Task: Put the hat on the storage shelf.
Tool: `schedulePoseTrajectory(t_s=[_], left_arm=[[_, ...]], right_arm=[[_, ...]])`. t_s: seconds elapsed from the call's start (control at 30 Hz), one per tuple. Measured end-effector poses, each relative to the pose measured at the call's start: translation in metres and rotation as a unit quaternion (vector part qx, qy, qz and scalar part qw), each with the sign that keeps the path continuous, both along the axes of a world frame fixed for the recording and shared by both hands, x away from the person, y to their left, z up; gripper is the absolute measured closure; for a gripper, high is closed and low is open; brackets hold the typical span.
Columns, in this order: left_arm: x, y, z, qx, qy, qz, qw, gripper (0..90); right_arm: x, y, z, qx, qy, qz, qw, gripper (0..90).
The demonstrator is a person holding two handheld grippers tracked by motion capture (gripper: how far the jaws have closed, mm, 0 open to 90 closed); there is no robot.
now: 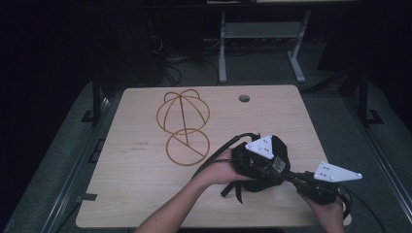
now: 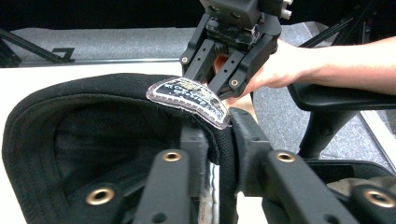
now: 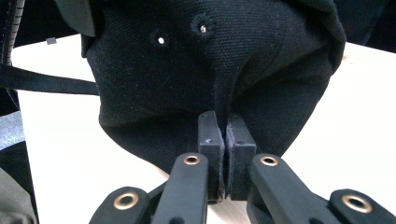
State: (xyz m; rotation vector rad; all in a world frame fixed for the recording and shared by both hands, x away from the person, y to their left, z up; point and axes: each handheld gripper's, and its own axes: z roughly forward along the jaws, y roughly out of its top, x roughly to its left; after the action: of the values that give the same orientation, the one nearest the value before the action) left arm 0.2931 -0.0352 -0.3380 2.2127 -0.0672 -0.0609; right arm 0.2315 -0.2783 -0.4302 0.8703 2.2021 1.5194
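Between both grippers' closed jaws sits the black cap point(image 3: 210, 74).

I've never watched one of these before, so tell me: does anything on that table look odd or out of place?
Only mildly. The black cap is bunched, pinched between the left gripper and right gripper. The wire cap stand lies flat on the table, not upright.

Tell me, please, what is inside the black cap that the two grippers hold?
The left gripper view looks into the black cap: dark lining, seams, and a sewn label at its rim. The left gripper clamps that rim. The deeper crown is too dark to tell.
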Motion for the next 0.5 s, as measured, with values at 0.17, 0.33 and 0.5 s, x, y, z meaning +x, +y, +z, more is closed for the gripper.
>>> schedulePoseTrajectory(t_s=[0.17,0.33,0.5], left_arm=[[-0.003,0.005,0.002,0.021,-0.019,0.023,0.9993,59.3],[-0.004,0.016,0.003,0.029,-0.024,0.039,0.9985,51.9],[-0.007,0.033,0.004,0.026,-0.03,0.054,0.9978,48.5]], right_arm=[[0.0,0.0,0.001,0.003,0.007,-0.006,1.0,87.9],[0.001,0.0,0.003,0.007,0.016,-0.012,0.9998,88.0],[0.002,-0.003,0.005,0.017,0.022,-0.022,0.9994,88.1]])
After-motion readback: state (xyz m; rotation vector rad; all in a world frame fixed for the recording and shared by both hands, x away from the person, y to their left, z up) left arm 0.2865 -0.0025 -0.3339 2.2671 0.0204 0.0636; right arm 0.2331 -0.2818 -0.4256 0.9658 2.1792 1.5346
